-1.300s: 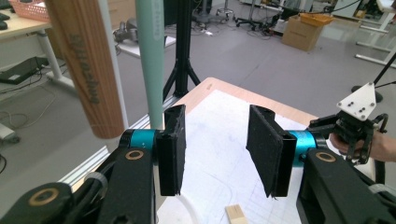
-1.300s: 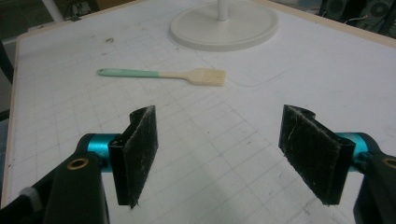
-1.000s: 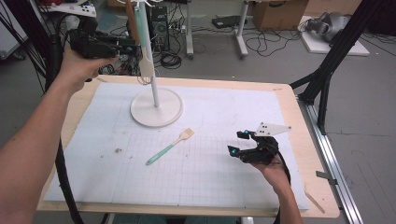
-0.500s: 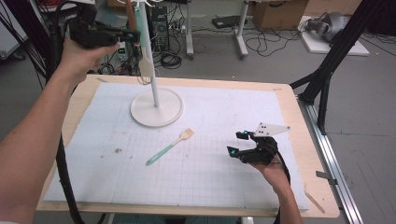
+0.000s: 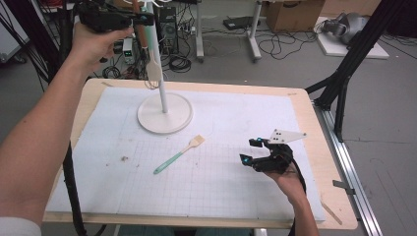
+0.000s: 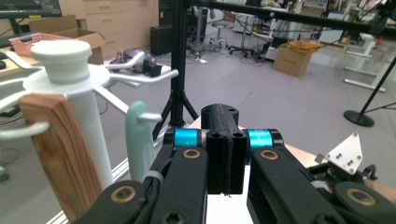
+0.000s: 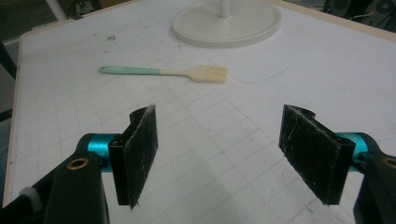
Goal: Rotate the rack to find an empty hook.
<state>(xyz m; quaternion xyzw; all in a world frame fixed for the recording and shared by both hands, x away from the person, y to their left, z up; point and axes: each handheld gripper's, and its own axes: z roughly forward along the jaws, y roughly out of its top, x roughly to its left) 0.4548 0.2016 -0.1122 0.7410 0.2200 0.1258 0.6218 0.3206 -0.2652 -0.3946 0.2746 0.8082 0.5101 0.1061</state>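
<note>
A white gridded mat [image 5: 231, 187] is covering the wooden bench [image 5: 339, 196], and a grey floor with cables and black stands is lying beyond it. On the mat a white rack [image 5: 164, 112] is standing on its round base, and a pastry brush [image 5: 179, 154] with a mint handle is lying flat between that base and the right gripper [image 5: 250, 153], well apart from both. The right gripper is resting low near the bench's right side, its fingers [image 7: 140, 149] spread wide over bare mat, the brush ahead of them. The left gripper [image 5: 140, 19] is hovering high beside the rack's top. Its own view is showing what the high view is blurring: fingers [image 6: 225, 154] pressed together on nothing, and a wooden utensil [image 6: 58, 149] and a mint handle [image 6: 140, 140] hanging from the rack's hooks.
</note>
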